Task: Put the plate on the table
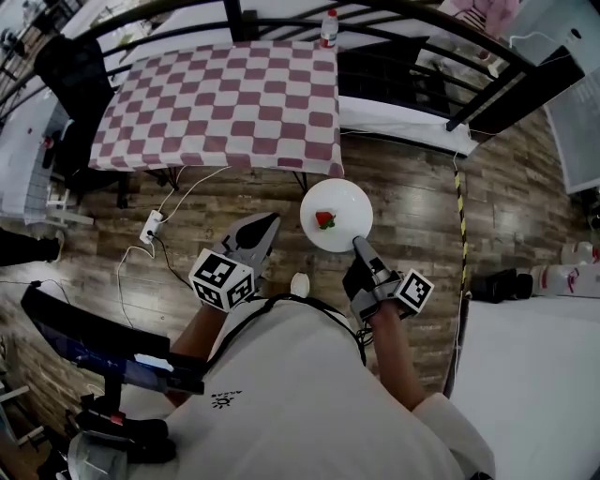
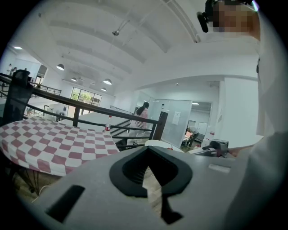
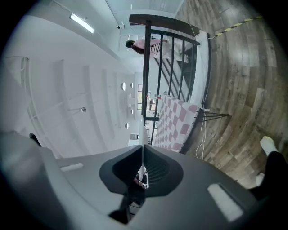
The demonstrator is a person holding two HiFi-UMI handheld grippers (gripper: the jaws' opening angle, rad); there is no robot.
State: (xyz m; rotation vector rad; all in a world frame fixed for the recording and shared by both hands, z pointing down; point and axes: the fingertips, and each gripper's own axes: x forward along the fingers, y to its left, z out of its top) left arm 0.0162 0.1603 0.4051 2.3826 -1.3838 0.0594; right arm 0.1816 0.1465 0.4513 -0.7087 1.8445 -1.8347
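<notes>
Right gripper [image 1: 358, 246] is pinching the rim of the white plate [image 1: 349, 204], on the side away from the table [image 1: 220, 103]; in the right gripper view the rim is showing edge-on as a thin white line between the jaws. Plate is hanging level over the wooden floor [image 1: 412, 192], just off the table's near right corner and not touching the checked cloth. A small red fruit [image 1: 324, 220] is sitting on the plate. Left gripper [image 1: 270, 221] is hovering near the table's front edge, beside the plate, jaws pressed together on nothing. A bottle [image 1: 329, 28] is standing at the table's far edge.
</notes>
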